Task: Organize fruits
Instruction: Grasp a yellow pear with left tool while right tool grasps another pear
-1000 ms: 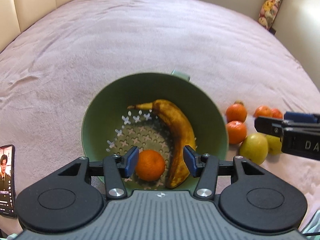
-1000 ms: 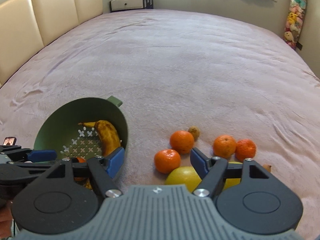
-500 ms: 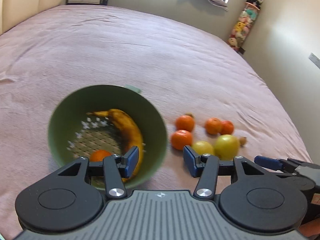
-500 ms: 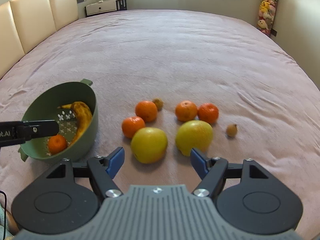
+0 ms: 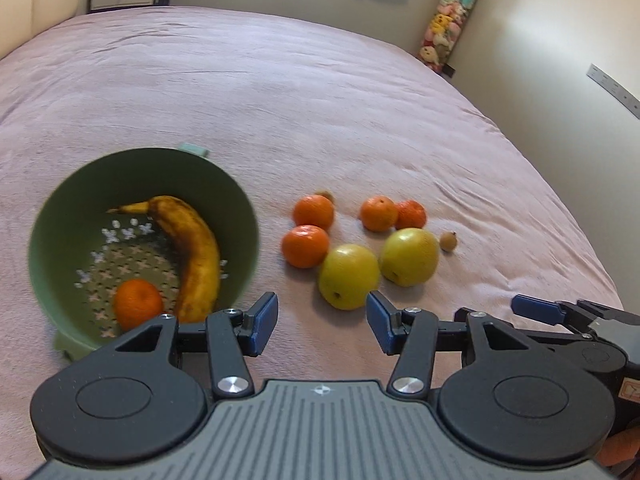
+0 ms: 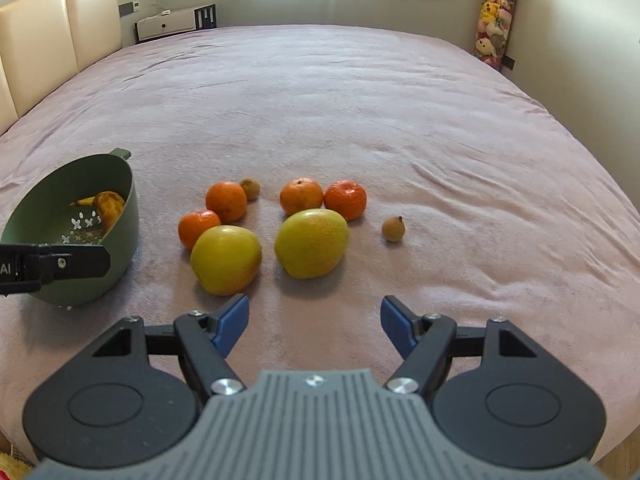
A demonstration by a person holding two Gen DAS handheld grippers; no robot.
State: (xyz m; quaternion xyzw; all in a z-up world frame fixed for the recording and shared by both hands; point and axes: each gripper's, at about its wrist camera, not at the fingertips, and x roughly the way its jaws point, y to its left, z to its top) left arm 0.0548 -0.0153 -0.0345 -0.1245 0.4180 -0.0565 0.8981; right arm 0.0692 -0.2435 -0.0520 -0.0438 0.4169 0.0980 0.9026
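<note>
A green colander (image 5: 48,216) (image 6: 120,216) on the pink bedspread holds a banana (image 5: 192,248) and a tangerine (image 5: 138,308). Right of it lie several tangerines (image 6: 226,201), two yellow apples (image 6: 226,260) (image 6: 311,242) and two small brown fruits (image 6: 393,229). My left gripper (image 5: 322,322) is open and empty, near the colander's right rim, just short of the nearer apple (image 5: 348,276). My right gripper (image 6: 314,326) is open and empty, in front of the two apples.
The pink bedspread (image 6: 360,100) stretches far behind the fruit. A cream headboard (image 6: 52,36) stands at the left, a white unit (image 6: 176,24) at the back wall, hanging plush toys (image 6: 496,12) at the right.
My left gripper has left the colander, where the tangerine stays, and swung right toward the loose fruit. My right gripper has drawn back from the fruit pile. Both stayed open.
</note>
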